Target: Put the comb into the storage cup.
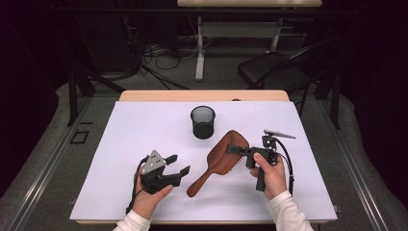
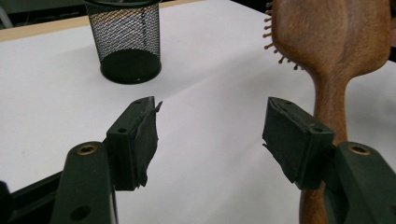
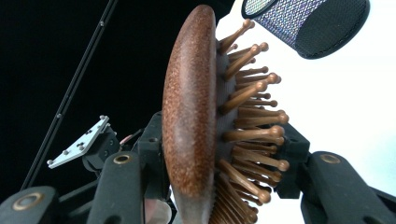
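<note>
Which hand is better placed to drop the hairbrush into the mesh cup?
Right, probably. The right gripper is already clamped on the hairbrush head, near the mesh cup. The left gripper is open and holds nothing.

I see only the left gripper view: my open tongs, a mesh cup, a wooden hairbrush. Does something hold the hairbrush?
Observer: Yes, the right tongs are shut on the head of the hairbrush.
Operator: Where do the pads press?
Observer: One on the wooden back, one on the bristles.
Operator: Do my tongs touch the handle?
Observer: No; in the high view the left tongs stand open beside the handle, apart from it.
</note>
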`<action>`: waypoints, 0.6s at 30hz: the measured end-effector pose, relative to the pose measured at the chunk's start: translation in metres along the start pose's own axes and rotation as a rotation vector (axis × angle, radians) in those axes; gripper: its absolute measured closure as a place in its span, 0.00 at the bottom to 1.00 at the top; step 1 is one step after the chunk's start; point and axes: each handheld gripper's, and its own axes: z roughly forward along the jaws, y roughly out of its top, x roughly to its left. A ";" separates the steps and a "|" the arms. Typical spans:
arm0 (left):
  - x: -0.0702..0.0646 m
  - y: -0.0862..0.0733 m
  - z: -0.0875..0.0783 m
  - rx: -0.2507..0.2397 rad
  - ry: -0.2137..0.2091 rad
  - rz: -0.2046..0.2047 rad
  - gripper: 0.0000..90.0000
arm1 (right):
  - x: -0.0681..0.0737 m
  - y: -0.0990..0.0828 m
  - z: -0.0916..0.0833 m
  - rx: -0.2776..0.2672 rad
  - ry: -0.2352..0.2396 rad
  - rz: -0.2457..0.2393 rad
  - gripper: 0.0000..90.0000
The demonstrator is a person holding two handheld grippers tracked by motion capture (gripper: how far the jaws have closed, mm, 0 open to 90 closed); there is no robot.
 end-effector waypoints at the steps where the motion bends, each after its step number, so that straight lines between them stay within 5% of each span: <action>1: 0.001 0.000 0.001 0.001 -0.002 0.007 0.39 | 0.000 0.000 0.000 -0.003 -0.001 -0.001 0.55; 14: 0.007 -0.005 0.009 0.063 0.009 0.045 0.38 | -0.002 0.003 -0.005 -0.020 0.000 0.000 0.55; 18: 0.011 -0.006 0.009 0.077 0.024 0.025 0.36 | -0.002 0.003 -0.006 -0.012 -0.004 -0.001 0.55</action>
